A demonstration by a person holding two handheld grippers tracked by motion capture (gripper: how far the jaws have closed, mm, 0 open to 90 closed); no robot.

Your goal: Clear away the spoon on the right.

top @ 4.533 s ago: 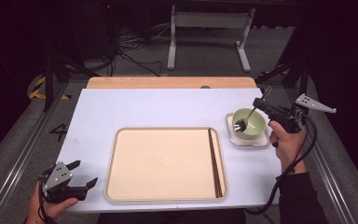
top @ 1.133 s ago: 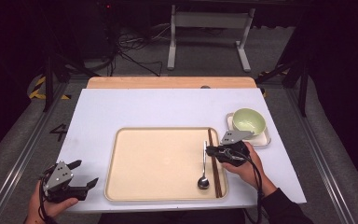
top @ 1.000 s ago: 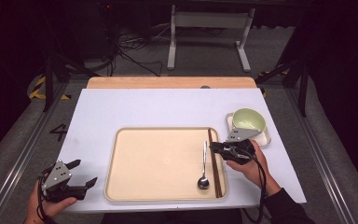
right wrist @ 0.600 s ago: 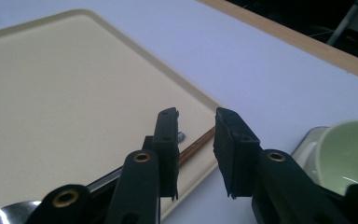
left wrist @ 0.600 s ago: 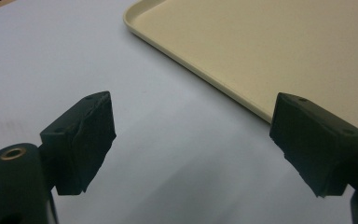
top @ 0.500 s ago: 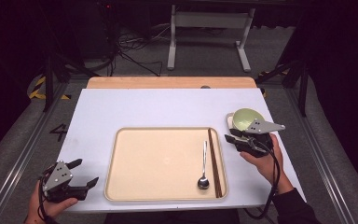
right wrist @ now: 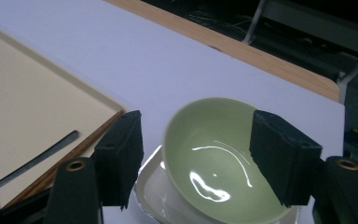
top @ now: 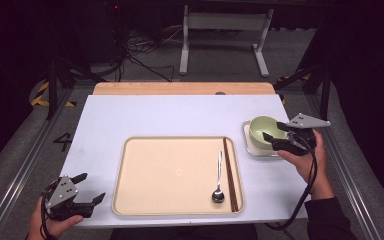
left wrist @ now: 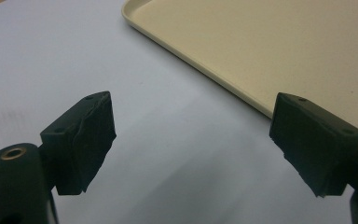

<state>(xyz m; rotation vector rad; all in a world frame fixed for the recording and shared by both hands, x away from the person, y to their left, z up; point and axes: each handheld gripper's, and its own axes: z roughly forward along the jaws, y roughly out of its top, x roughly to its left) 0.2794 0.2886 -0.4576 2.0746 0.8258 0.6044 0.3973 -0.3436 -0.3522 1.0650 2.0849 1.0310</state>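
A metal spoon [top: 218,175] lies on the beige tray [top: 170,175], bowl end toward me, beside dark chopsticks [top: 230,172] along the tray's right rim. A pale green bowl [top: 261,131] sits on a small white square plate [top: 252,150] right of the tray. My right gripper [top: 275,132] hovers at the bowl's right side, open; its jaws have just been opening, with nothing between them. In the right gripper view the bowl [right wrist: 219,163] lies just beyond the jaws. My left gripper [top: 90,187] rests open at the table's near left corner, beside the tray's edge [left wrist: 261,42].
The white table top [top: 170,115] ends in a wooden strip [top: 180,88] at the far side. Metal rails run along both sides of the table. A metal stand [top: 220,30] and cables sit on the floor behind.
My right gripper carried the spoon from the bowl to the tray, let it go, then moved right and up to the bowl with its jaws opening. The left gripper stayed put.
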